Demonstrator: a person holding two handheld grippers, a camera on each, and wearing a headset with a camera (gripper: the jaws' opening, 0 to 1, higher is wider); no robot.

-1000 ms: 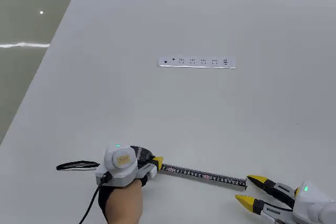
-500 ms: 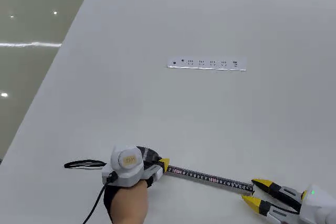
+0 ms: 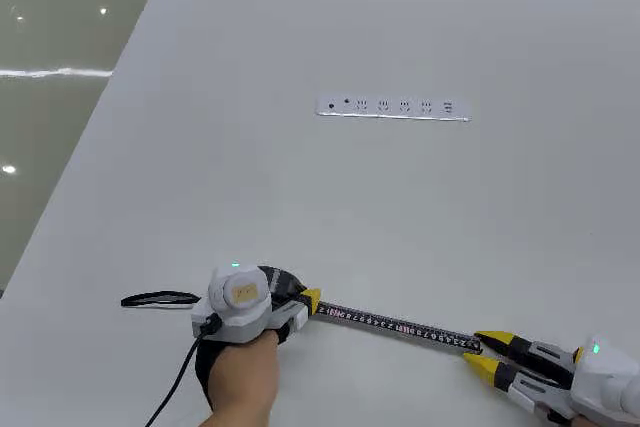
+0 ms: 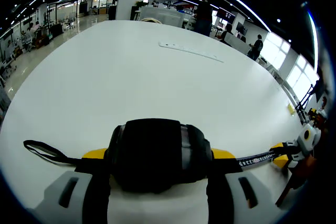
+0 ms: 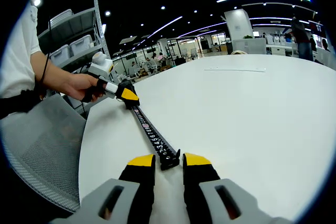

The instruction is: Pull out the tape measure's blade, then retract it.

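Here left gripper [image 3: 297,305] clamps tape measure [image 4: 155,150]; right gripper [image 5: 169,161] pinches its blade [image 5: 149,129].

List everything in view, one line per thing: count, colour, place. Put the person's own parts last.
table: one, white, under everything.
power strip: one, white, flat on the far middle of the table.
tape measure case: one, black, near edge, clamped between the left jaws.
blade: one, dark with pale numerals, pulled out along the table from the case to the right jaws.
wrist strap: one, black loop, on the table left of the case.
mesh chair: one, grey, beside the table.
left gripper: one, white with yellow tips, shut on the case.
right gripper: one, same colours, jaws pinching the blade's end.
hand: one, holding the left gripper.
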